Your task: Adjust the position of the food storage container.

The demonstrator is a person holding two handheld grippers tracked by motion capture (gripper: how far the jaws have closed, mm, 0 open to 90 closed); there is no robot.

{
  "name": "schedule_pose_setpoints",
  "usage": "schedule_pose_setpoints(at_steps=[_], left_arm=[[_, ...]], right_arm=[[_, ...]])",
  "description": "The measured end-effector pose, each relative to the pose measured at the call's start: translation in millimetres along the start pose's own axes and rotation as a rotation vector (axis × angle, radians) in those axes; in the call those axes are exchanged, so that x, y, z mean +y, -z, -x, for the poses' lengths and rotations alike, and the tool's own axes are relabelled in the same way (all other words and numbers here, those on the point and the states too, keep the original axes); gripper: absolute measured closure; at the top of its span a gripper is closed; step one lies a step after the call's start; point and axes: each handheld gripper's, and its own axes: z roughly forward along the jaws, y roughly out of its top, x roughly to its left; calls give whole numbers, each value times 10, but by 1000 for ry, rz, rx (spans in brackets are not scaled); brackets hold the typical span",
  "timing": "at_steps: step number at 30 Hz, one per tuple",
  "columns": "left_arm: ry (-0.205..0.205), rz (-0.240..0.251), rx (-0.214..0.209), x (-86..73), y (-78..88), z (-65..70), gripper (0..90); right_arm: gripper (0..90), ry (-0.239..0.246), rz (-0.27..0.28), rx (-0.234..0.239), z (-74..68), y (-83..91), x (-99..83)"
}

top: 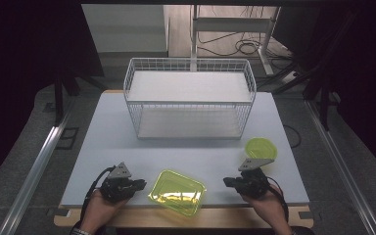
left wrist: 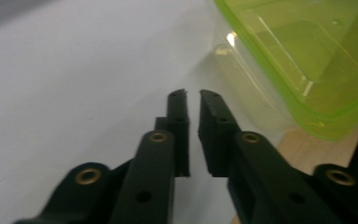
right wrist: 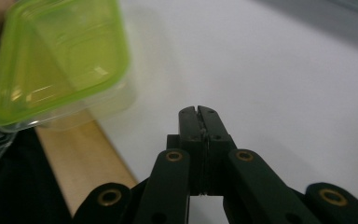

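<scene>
At the bottom centre of the high view, on the desk [top: 103,147] near its front edge, sits the green box [top: 177,192], between the two tongs. Left tongs [top: 139,185] nearly together, nothing between them; right tongs [top: 228,181] fully together, empty. Looks like the approach step — next, both must part to grip the box rims. Round lid [top: 261,148] lies right; wire rack [top: 190,98] stands behind — nothing blocks the way.
</scene>
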Motion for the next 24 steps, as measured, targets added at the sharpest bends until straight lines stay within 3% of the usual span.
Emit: schedule_pose_setpoints(at_steps=[2, 4, 6, 12, 16, 24], left_arm=[[-7, -2, -30, 18, -15, 26, 898], [-11, -3, -45, 26, -27, 44, 898], [-14, -14, -61, 43, -55, 76, 899], [-11, -31, -67, 82, -114, 142, 898], [-6, -29, -66, 98, -122, 157, 898], [-2, -19, -101, 161, -189, 217, 897]], right_arm=[[885, 20, -32, 43, -151, -100, -16], [885, 28, -41, 52, -183, -124, -18], [884, 41, -79, 102, -299, -218, -17], [873, 60, -120, 164, -441, -374, 4], [872, 66, -128, 153, -465, -421, 34], [872, 28, -118, 126, -299, -433, 72]])
